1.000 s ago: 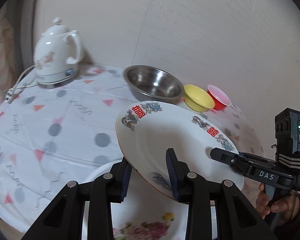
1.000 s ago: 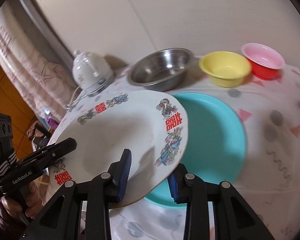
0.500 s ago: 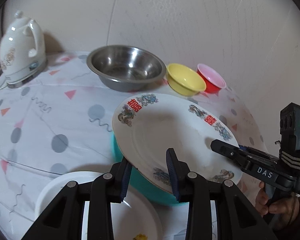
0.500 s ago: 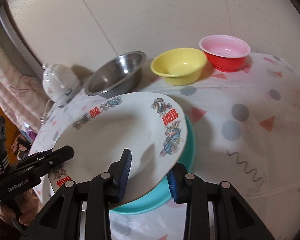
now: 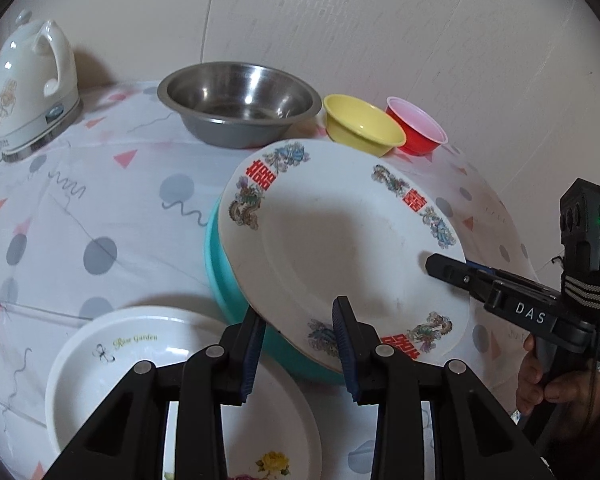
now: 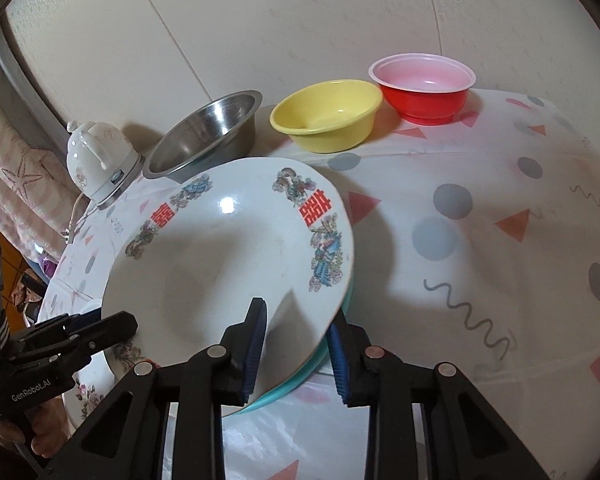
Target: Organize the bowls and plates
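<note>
I see the table (image 5: 100, 208) under its dotted, triangle-printed cloth, with the wall close behind it. Largest of the dishes is the white patterned plate (image 5: 340, 240), red characters and dragons on its rim, sitting tilted on top of the teal plate (image 5: 220, 280) near the middle of the table. My left gripper (image 5: 298, 344) grips its near rim, one finger above and one below. My right gripper (image 6: 296, 344) is at the plate's right rim with that rim between its fingers; its jaws have just been closing, and they sit narrow on the plate. To the near left lies the white floral plate (image 5: 112, 364), flat on the cloth just beside the teal one. At the far side stand the steel bowl (image 5: 240, 104), then the yellow bowl (image 5: 360, 124) and the red bowl (image 5: 416, 128) to its right, close together. The white kettle (image 5: 28, 84) stands far left.
</note>
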The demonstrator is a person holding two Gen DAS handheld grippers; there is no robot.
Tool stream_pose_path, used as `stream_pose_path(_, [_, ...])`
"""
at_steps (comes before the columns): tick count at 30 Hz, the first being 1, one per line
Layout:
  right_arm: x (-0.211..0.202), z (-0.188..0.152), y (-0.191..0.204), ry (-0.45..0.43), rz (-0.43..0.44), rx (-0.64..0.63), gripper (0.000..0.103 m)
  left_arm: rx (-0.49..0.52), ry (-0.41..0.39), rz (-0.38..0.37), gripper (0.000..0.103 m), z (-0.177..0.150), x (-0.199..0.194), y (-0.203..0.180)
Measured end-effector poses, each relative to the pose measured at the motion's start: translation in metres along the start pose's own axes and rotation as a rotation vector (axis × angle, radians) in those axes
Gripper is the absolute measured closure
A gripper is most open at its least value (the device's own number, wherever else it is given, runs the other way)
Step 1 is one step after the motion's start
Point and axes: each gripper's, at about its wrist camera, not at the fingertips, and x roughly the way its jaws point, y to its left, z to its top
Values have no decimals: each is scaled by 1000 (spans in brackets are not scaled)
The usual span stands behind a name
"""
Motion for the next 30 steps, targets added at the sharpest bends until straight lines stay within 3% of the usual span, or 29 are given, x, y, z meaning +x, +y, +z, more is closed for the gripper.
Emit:
stream_pose_path(14, [-4,-3,7,18,-8,-56,76,7,-15,24,69,-2,-6,5])
stream_pose_path(30, [-6,-3,4,68,28,25,73,-4,-34,44,65,-5,-16,20])
